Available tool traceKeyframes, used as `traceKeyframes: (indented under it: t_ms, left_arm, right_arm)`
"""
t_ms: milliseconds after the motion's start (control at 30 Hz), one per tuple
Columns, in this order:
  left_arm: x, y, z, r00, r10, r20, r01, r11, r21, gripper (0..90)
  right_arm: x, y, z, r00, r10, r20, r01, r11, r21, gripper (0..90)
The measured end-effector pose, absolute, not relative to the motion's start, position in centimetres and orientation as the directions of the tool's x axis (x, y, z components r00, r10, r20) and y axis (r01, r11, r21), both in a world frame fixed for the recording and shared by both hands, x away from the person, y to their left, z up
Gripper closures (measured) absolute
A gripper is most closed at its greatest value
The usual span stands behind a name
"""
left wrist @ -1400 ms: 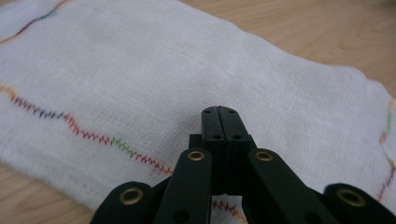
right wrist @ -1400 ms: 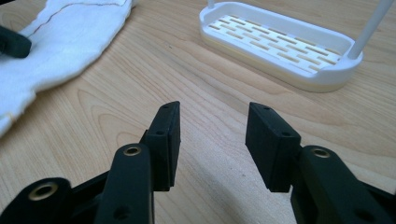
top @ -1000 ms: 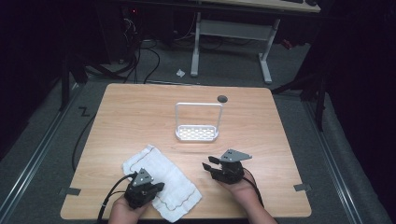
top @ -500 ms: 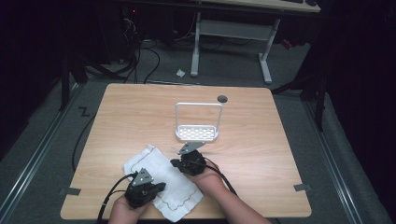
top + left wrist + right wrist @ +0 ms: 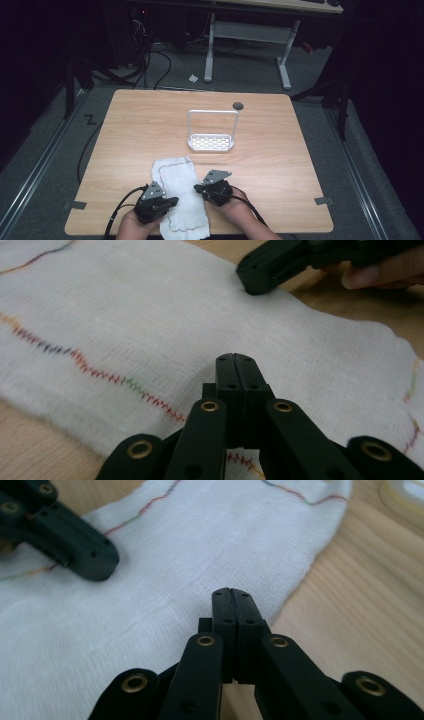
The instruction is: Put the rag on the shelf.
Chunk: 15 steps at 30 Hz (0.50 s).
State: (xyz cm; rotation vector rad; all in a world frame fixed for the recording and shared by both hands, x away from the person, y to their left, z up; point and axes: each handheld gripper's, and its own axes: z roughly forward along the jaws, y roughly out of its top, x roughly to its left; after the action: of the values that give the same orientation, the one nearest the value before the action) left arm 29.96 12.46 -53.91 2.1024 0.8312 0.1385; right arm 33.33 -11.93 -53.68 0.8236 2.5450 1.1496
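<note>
A white cloth (image 5: 180, 200) with a wavy coloured stitch line near its edge lies flat on the near part of the wooden table (image 5: 140, 125). My left gripper (image 5: 174, 202) is shut, and its tips (image 5: 235, 359) rest on the cloth's left part with no fold between the jaws. My right gripper (image 5: 196, 189) is shut too. Its tips (image 5: 231, 593) sit on the cloth just inside the right edge. In each gripper view the other gripper's closed jaws lie on the cloth farther off: the right gripper (image 5: 252, 282) and the left gripper (image 5: 97, 562).
A white wire rack (image 5: 211, 132) with a perforated base stands mid-table beyond the cloth. A small dark round hole (image 5: 238, 105) is near the far edge. Cables trail from both grippers over the near edge. Table legs and cords stand on the floor behind.
My right gripper has come leftward from the bare wood, then back toward the near edge, onto the cloth's right side. The left gripper has stayed put.
</note>
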Motion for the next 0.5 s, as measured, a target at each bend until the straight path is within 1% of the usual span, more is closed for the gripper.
traceKeyframes:
  t_ms: [100, 333, 500]
  left_arm:
    - [29.8, 12.0, -54.0, 0.787, 0.588, -0.186, 0.498, -0.427, 0.754, 89.9]
    - [30.5, 10.3, -54.1, 0.806, 0.556, -0.202, 0.486, -0.427, 0.763, 89.8]
    - [31.2, 8.3, -54.0, 0.834, 0.512, -0.206, 0.469, -0.460, 0.754, 89.8]
  right_arm:
    - [32.2, -13.4, -53.8, -0.808, 0.587, 0.053, 0.418, 0.508, 0.753, 90.0]
    - [30.6, -14.4, -53.5, -0.812, 0.582, -0.029, 0.380, 0.566, 0.732, 90.0]
    - [30.5, -16.4, -53.5, -0.792, 0.610, -0.028, 0.397, 0.549, 0.735, 90.0]
